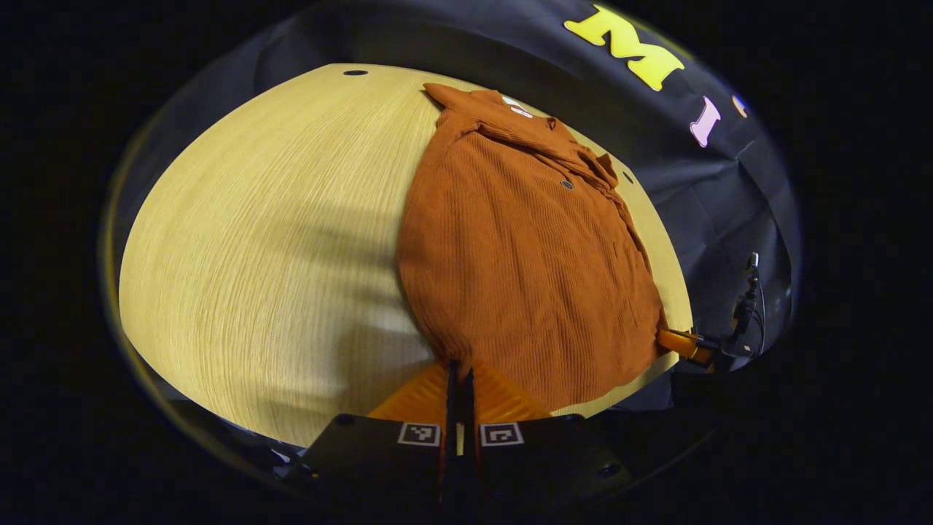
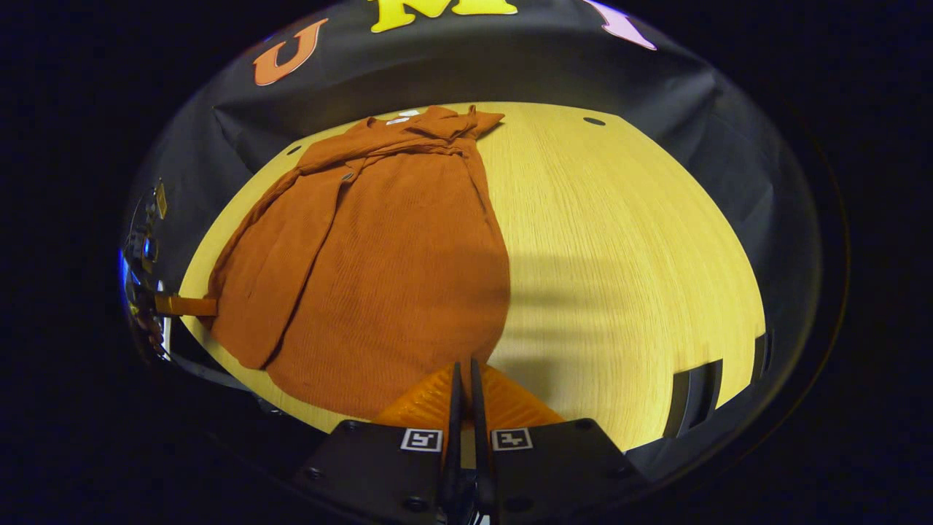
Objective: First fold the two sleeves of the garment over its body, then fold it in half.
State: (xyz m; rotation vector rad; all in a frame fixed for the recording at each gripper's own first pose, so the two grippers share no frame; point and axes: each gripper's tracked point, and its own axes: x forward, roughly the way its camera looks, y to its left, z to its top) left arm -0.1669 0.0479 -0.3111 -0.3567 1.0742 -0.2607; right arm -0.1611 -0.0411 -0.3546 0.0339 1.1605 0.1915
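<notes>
A rust-orange ribbed garment (image 1: 517, 248) lies flat on the wooden table (image 1: 277, 240), collar at the far end, with both sleeves laid over its body. My left gripper (image 1: 459, 367) is shut on the near hem at the garment's left corner. In the right gripper view the same garment (image 2: 379, 270) spreads left of centre, one folded sleeve (image 2: 270, 277) lying along its left side. My right gripper (image 2: 466, 364) is shut on the hem at the right corner. Each view also shows the other gripper at the cloth's far edge: the right gripper (image 1: 684, 343) and the left gripper (image 2: 186, 305).
Bare tabletop stretches beside the garment (image 2: 627, 248). Small dark holes mark the table's far corners (image 1: 355, 72) (image 2: 593, 121). The black booth wall (image 1: 510, 44) closes in behind the table, and the near table edge runs just under my fingers.
</notes>
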